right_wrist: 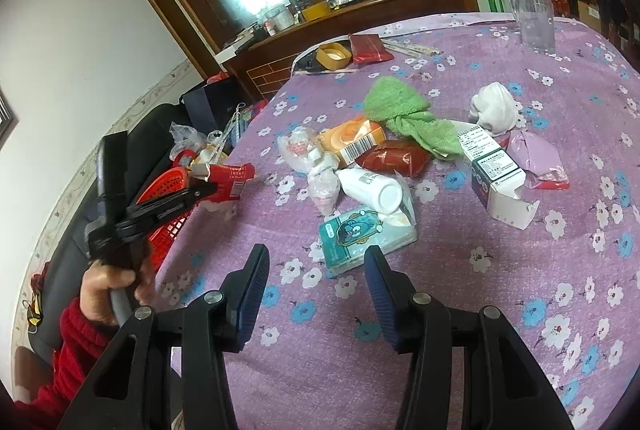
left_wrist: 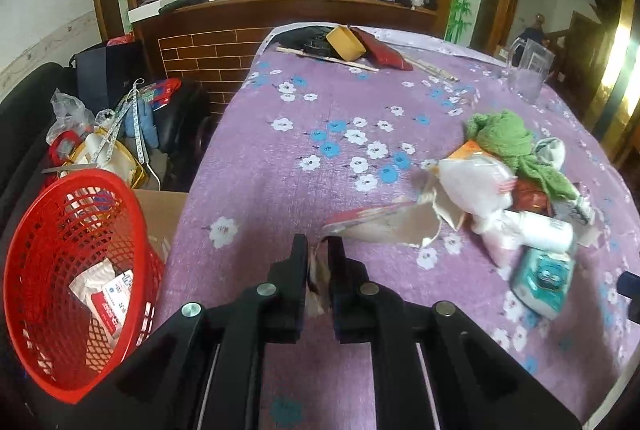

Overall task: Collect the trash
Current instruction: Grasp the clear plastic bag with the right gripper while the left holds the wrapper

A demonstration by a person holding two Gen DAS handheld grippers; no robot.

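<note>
The left gripper (left_wrist: 318, 254) is clamping a torn wrapper (left_wrist: 384, 226), carrying it toward the red basket (left_wrist: 60, 230) at left. The right gripper (right_wrist: 316, 270), fingers apart, is hovering near the tissue pack (right_wrist: 364, 234); more trash is lying farther across the worktop (right_wrist: 520, 290)

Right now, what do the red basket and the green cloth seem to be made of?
Red basket: probably moulded plastic, slightly glossy, with open lattice walls. Green cloth: likely terry or fleece fabric, matte, with a fuzzy pile and soft folds.
</note>
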